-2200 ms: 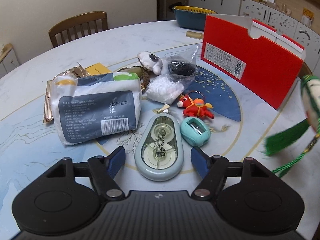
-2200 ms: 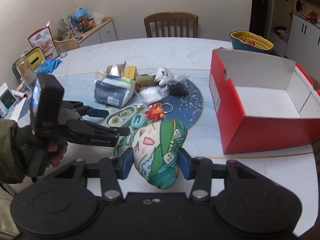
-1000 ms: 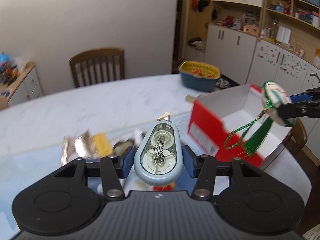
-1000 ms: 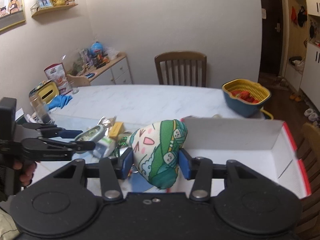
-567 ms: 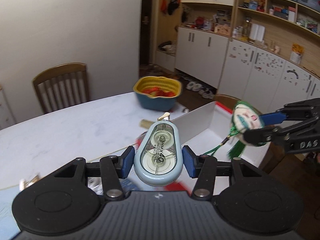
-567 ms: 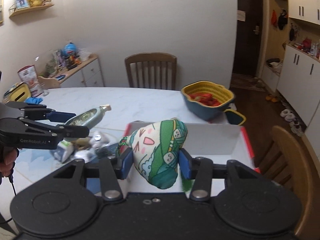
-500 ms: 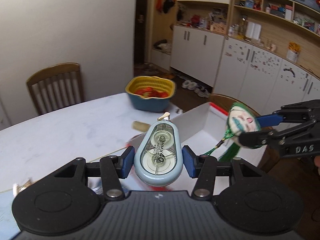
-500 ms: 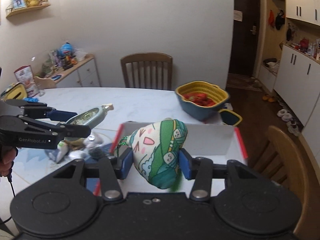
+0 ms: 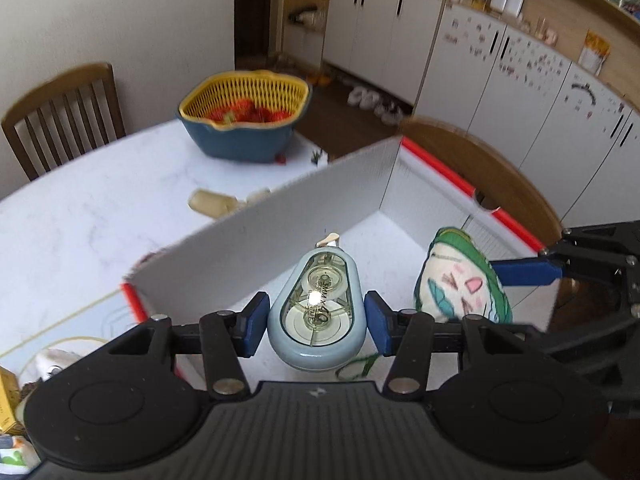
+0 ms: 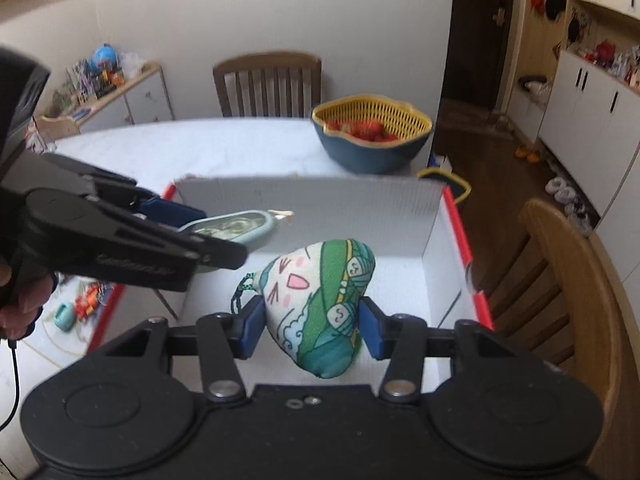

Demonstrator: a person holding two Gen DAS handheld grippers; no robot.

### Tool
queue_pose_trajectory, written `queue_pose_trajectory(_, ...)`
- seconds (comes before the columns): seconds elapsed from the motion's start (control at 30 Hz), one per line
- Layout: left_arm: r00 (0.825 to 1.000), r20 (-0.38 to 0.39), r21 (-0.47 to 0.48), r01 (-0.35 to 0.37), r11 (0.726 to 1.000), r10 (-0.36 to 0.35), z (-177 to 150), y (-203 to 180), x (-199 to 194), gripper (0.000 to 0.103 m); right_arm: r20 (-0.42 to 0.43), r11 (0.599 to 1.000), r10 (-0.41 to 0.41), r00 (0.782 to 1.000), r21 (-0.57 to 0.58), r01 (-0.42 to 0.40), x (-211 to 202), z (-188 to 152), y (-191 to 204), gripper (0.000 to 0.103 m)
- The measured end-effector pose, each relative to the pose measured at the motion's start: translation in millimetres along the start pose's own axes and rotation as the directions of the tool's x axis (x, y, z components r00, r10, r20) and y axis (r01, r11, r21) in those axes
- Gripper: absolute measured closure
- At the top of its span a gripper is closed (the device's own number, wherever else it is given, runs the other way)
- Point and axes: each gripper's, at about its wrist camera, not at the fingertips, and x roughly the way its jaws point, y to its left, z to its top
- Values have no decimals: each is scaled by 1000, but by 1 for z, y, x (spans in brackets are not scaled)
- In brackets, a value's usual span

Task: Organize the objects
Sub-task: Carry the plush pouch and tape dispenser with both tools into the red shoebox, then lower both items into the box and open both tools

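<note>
Pale blue plastic filled the middle of my left wrist view: the correction tape dispenser (image 9: 316, 312) sat between the blue pads of my left gripper (image 9: 316, 322), and both pads pressed its sides, so I had it clamped. It hung over the white inside of the red box (image 9: 436, 168), its nozzle pointing at the far wall. To the right, this camera caught my right gripper (image 9: 480, 280) from the side, one blue finger (image 9: 524, 272) against the green-and-white pouch (image 9: 464, 280), also over the box floor. Beyond the box wall I could see the table (image 9: 100, 208), a yellow strainer basket (image 9: 244, 104) of strawberries in its blue bowl, and a cream-coloured cylinder (image 9: 212, 204) lying just behind the box, which the other camera did not show.

Over to my right wrist view: the pouch (image 10: 320, 304) faced me with its cartoon face and pink mouth, squeezed between both pads of my right gripper (image 10: 312, 326), a green cord looping off its left side. The box (image 10: 456, 216) lay open beneath it. From here my left gripper (image 10: 240, 240) came in from the left with the dispenser (image 10: 236, 228) seen edge-on. Only this camera showed what lay on the table left of the box: a teal sharpener (image 10: 64, 316) and a red toy keychain (image 10: 86, 300), close together.
</note>
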Motion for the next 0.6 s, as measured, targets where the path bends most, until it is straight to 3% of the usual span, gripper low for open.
queue_pose_trajectory(0.17, 995, -103, 6, -9, 1000, 9, 7, -5, 32, 52, -66, 1000, 5, 998, 13, -4, 21, -4, -11, 55)
queue_pose_trajectory(0.6, 947, -319, 42, -35, 998, 47, 0, -11, 86, 52, -263, 1000, 5, 965, 6, -4, 68, -13, -26, 54)
